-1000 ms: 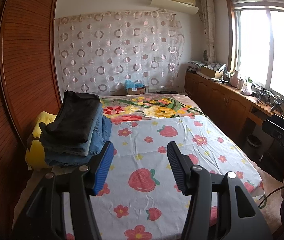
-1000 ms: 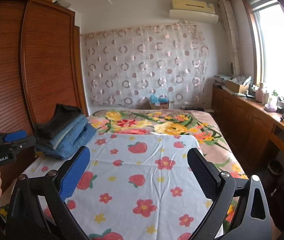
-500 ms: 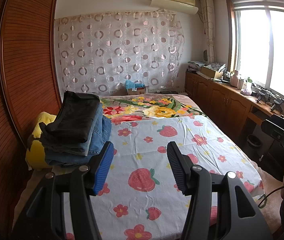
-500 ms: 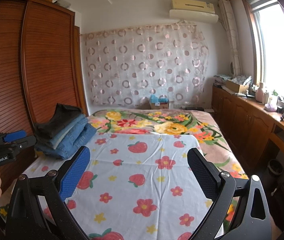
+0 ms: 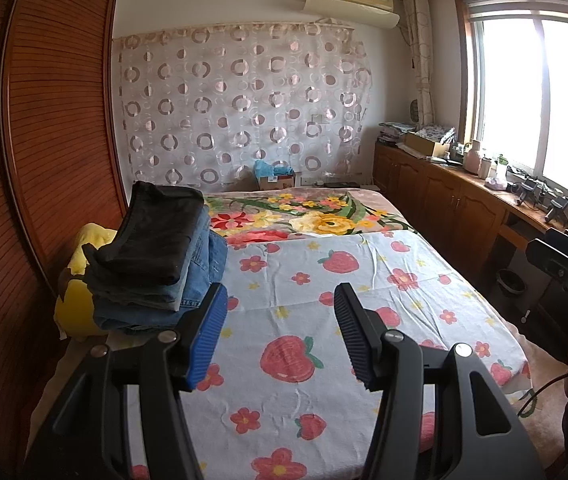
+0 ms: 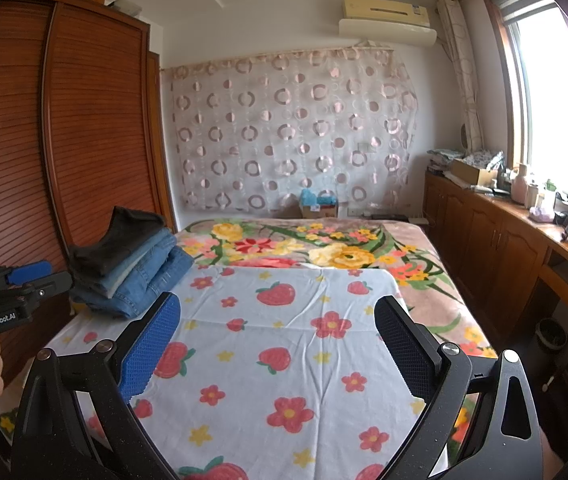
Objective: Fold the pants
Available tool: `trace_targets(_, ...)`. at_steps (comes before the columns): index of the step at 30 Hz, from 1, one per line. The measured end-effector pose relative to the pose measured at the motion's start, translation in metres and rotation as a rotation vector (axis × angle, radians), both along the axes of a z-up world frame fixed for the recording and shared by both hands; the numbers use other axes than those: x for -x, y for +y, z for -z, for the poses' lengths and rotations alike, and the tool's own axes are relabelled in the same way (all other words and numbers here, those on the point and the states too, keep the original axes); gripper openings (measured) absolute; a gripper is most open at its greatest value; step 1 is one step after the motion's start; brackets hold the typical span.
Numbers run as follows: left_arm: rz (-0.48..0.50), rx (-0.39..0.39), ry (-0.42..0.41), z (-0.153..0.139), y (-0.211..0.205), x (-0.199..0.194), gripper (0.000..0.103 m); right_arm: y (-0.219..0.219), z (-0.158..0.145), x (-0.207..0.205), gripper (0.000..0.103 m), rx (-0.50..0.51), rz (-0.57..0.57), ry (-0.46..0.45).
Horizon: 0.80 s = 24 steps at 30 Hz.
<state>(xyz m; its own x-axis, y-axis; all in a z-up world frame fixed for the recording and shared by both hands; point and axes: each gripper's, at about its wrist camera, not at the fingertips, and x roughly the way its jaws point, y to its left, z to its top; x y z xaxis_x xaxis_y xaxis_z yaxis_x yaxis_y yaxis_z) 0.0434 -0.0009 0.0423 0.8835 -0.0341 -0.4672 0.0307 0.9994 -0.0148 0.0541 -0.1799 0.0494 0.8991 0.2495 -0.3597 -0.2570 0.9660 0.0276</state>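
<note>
A stack of folded pants (image 5: 155, 260) lies at the bed's left edge: a dark pair on top, blue jeans beneath. It also shows in the right wrist view (image 6: 131, 264). My left gripper (image 5: 279, 320) is open and empty, held above the strawberry-print sheet (image 5: 324, 360), just right of the stack. My right gripper (image 6: 275, 328) is open wide and empty above the same sheet (image 6: 284, 360). No unfolded pants are in view.
A yellow cushion (image 5: 79, 280) sits under the stack by the wooden wardrobe (image 5: 43, 160). A floral blanket (image 5: 304, 216) covers the far bed. Low wooden cabinets (image 5: 444, 200) with clutter run under the window on the right. A bin (image 5: 510, 282) stands on the floor.
</note>
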Motion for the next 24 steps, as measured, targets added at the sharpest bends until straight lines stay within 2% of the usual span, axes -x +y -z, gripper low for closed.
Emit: trace_targets(24, -0.008, -0.004, -0.003, 0.0035, 0.0091, -0.0023, 0.055, -0.0003, 0.0001, -0.0002, 0.099, 0.001, -0.001, 0.0)
